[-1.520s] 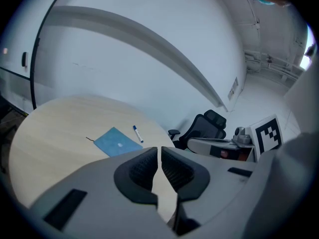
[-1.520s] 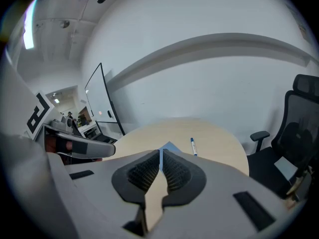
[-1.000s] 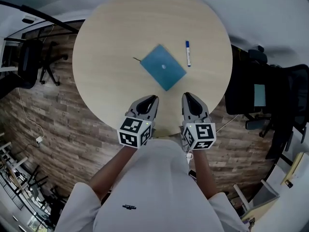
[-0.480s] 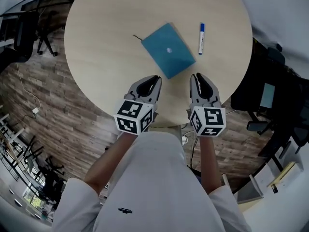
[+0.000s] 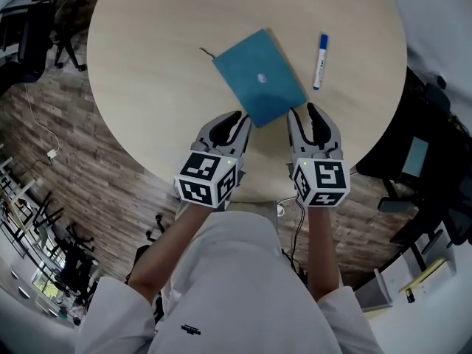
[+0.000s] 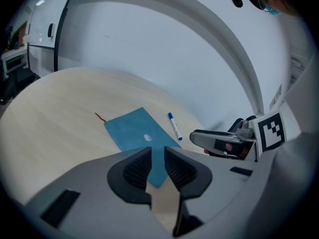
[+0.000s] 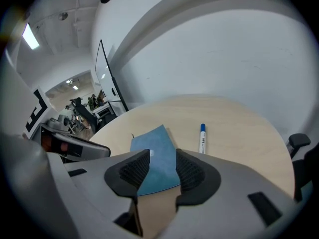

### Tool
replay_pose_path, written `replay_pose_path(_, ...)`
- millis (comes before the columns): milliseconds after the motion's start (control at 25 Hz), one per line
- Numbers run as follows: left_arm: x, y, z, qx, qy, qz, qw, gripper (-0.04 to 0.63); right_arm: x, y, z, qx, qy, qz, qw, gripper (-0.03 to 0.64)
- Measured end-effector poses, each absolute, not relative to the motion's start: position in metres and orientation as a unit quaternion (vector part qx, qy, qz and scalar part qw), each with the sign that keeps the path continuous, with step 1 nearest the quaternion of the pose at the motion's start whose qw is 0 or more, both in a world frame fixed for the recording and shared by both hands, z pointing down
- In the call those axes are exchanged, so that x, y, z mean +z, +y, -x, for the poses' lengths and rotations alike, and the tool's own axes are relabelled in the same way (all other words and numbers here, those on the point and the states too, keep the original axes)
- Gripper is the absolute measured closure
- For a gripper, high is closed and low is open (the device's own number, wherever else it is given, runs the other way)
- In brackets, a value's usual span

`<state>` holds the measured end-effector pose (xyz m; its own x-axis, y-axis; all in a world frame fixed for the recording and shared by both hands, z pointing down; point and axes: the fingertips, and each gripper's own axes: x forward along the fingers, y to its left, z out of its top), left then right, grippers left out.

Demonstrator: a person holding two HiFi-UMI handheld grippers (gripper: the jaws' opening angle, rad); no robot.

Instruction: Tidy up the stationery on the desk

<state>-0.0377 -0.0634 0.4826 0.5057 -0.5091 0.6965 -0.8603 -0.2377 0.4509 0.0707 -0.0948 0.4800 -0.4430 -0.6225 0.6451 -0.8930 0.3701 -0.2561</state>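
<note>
A blue notebook [image 5: 259,76] lies closed on the round wooden table [image 5: 155,57], with a thin ribbon sticking out at its far left corner. A white marker with a blue cap [image 5: 320,51] lies just right of it. My left gripper [image 5: 230,126] hovers at the notebook's near corner, its jaws a narrow gap apart with nothing between them. My right gripper [image 5: 310,119] is open and empty, just right of that corner and below the marker. The left gripper view shows the notebook [image 6: 135,130] and marker [image 6: 174,126] ahead; the right gripper view shows the notebook [image 7: 153,144] and marker [image 7: 202,138].
The table's near edge runs under both grippers. Black office chairs stand on the wood floor at the right [image 5: 424,161] and far left [image 5: 33,43]. A curved white wall rises behind the table.
Both grippers have moved forward over the table's near edge toward the notebook. The notebook and marker lie where they were.
</note>
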Motion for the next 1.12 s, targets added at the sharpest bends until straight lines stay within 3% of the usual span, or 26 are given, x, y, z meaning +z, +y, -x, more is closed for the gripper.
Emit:
replay_pose_path(80, 0.493, -0.067, 0.037, 0.208, -0.456, -0.752, 0.429, 0.486, 0.49, -0.1, -0.068, 0.294, -0.799, -0.467, 0.239, 0.446)
replay_pose_path(640, 0.556, -0.078, 0.043, 0.206, -0.477, -0.715, 0.467, 0.396, 0.552, -0.109, -0.061, 0.299, -0.801, -0.426, 0.297, 0.39)
replay_pose_path(1120, 0.573, -0.074, 0.043, 0.208, -0.484, -0.715, 0.46, 0.383, 0.571, -0.11, -0.063, 0.294, -0.784, -0.445, 0.318, 0.387)
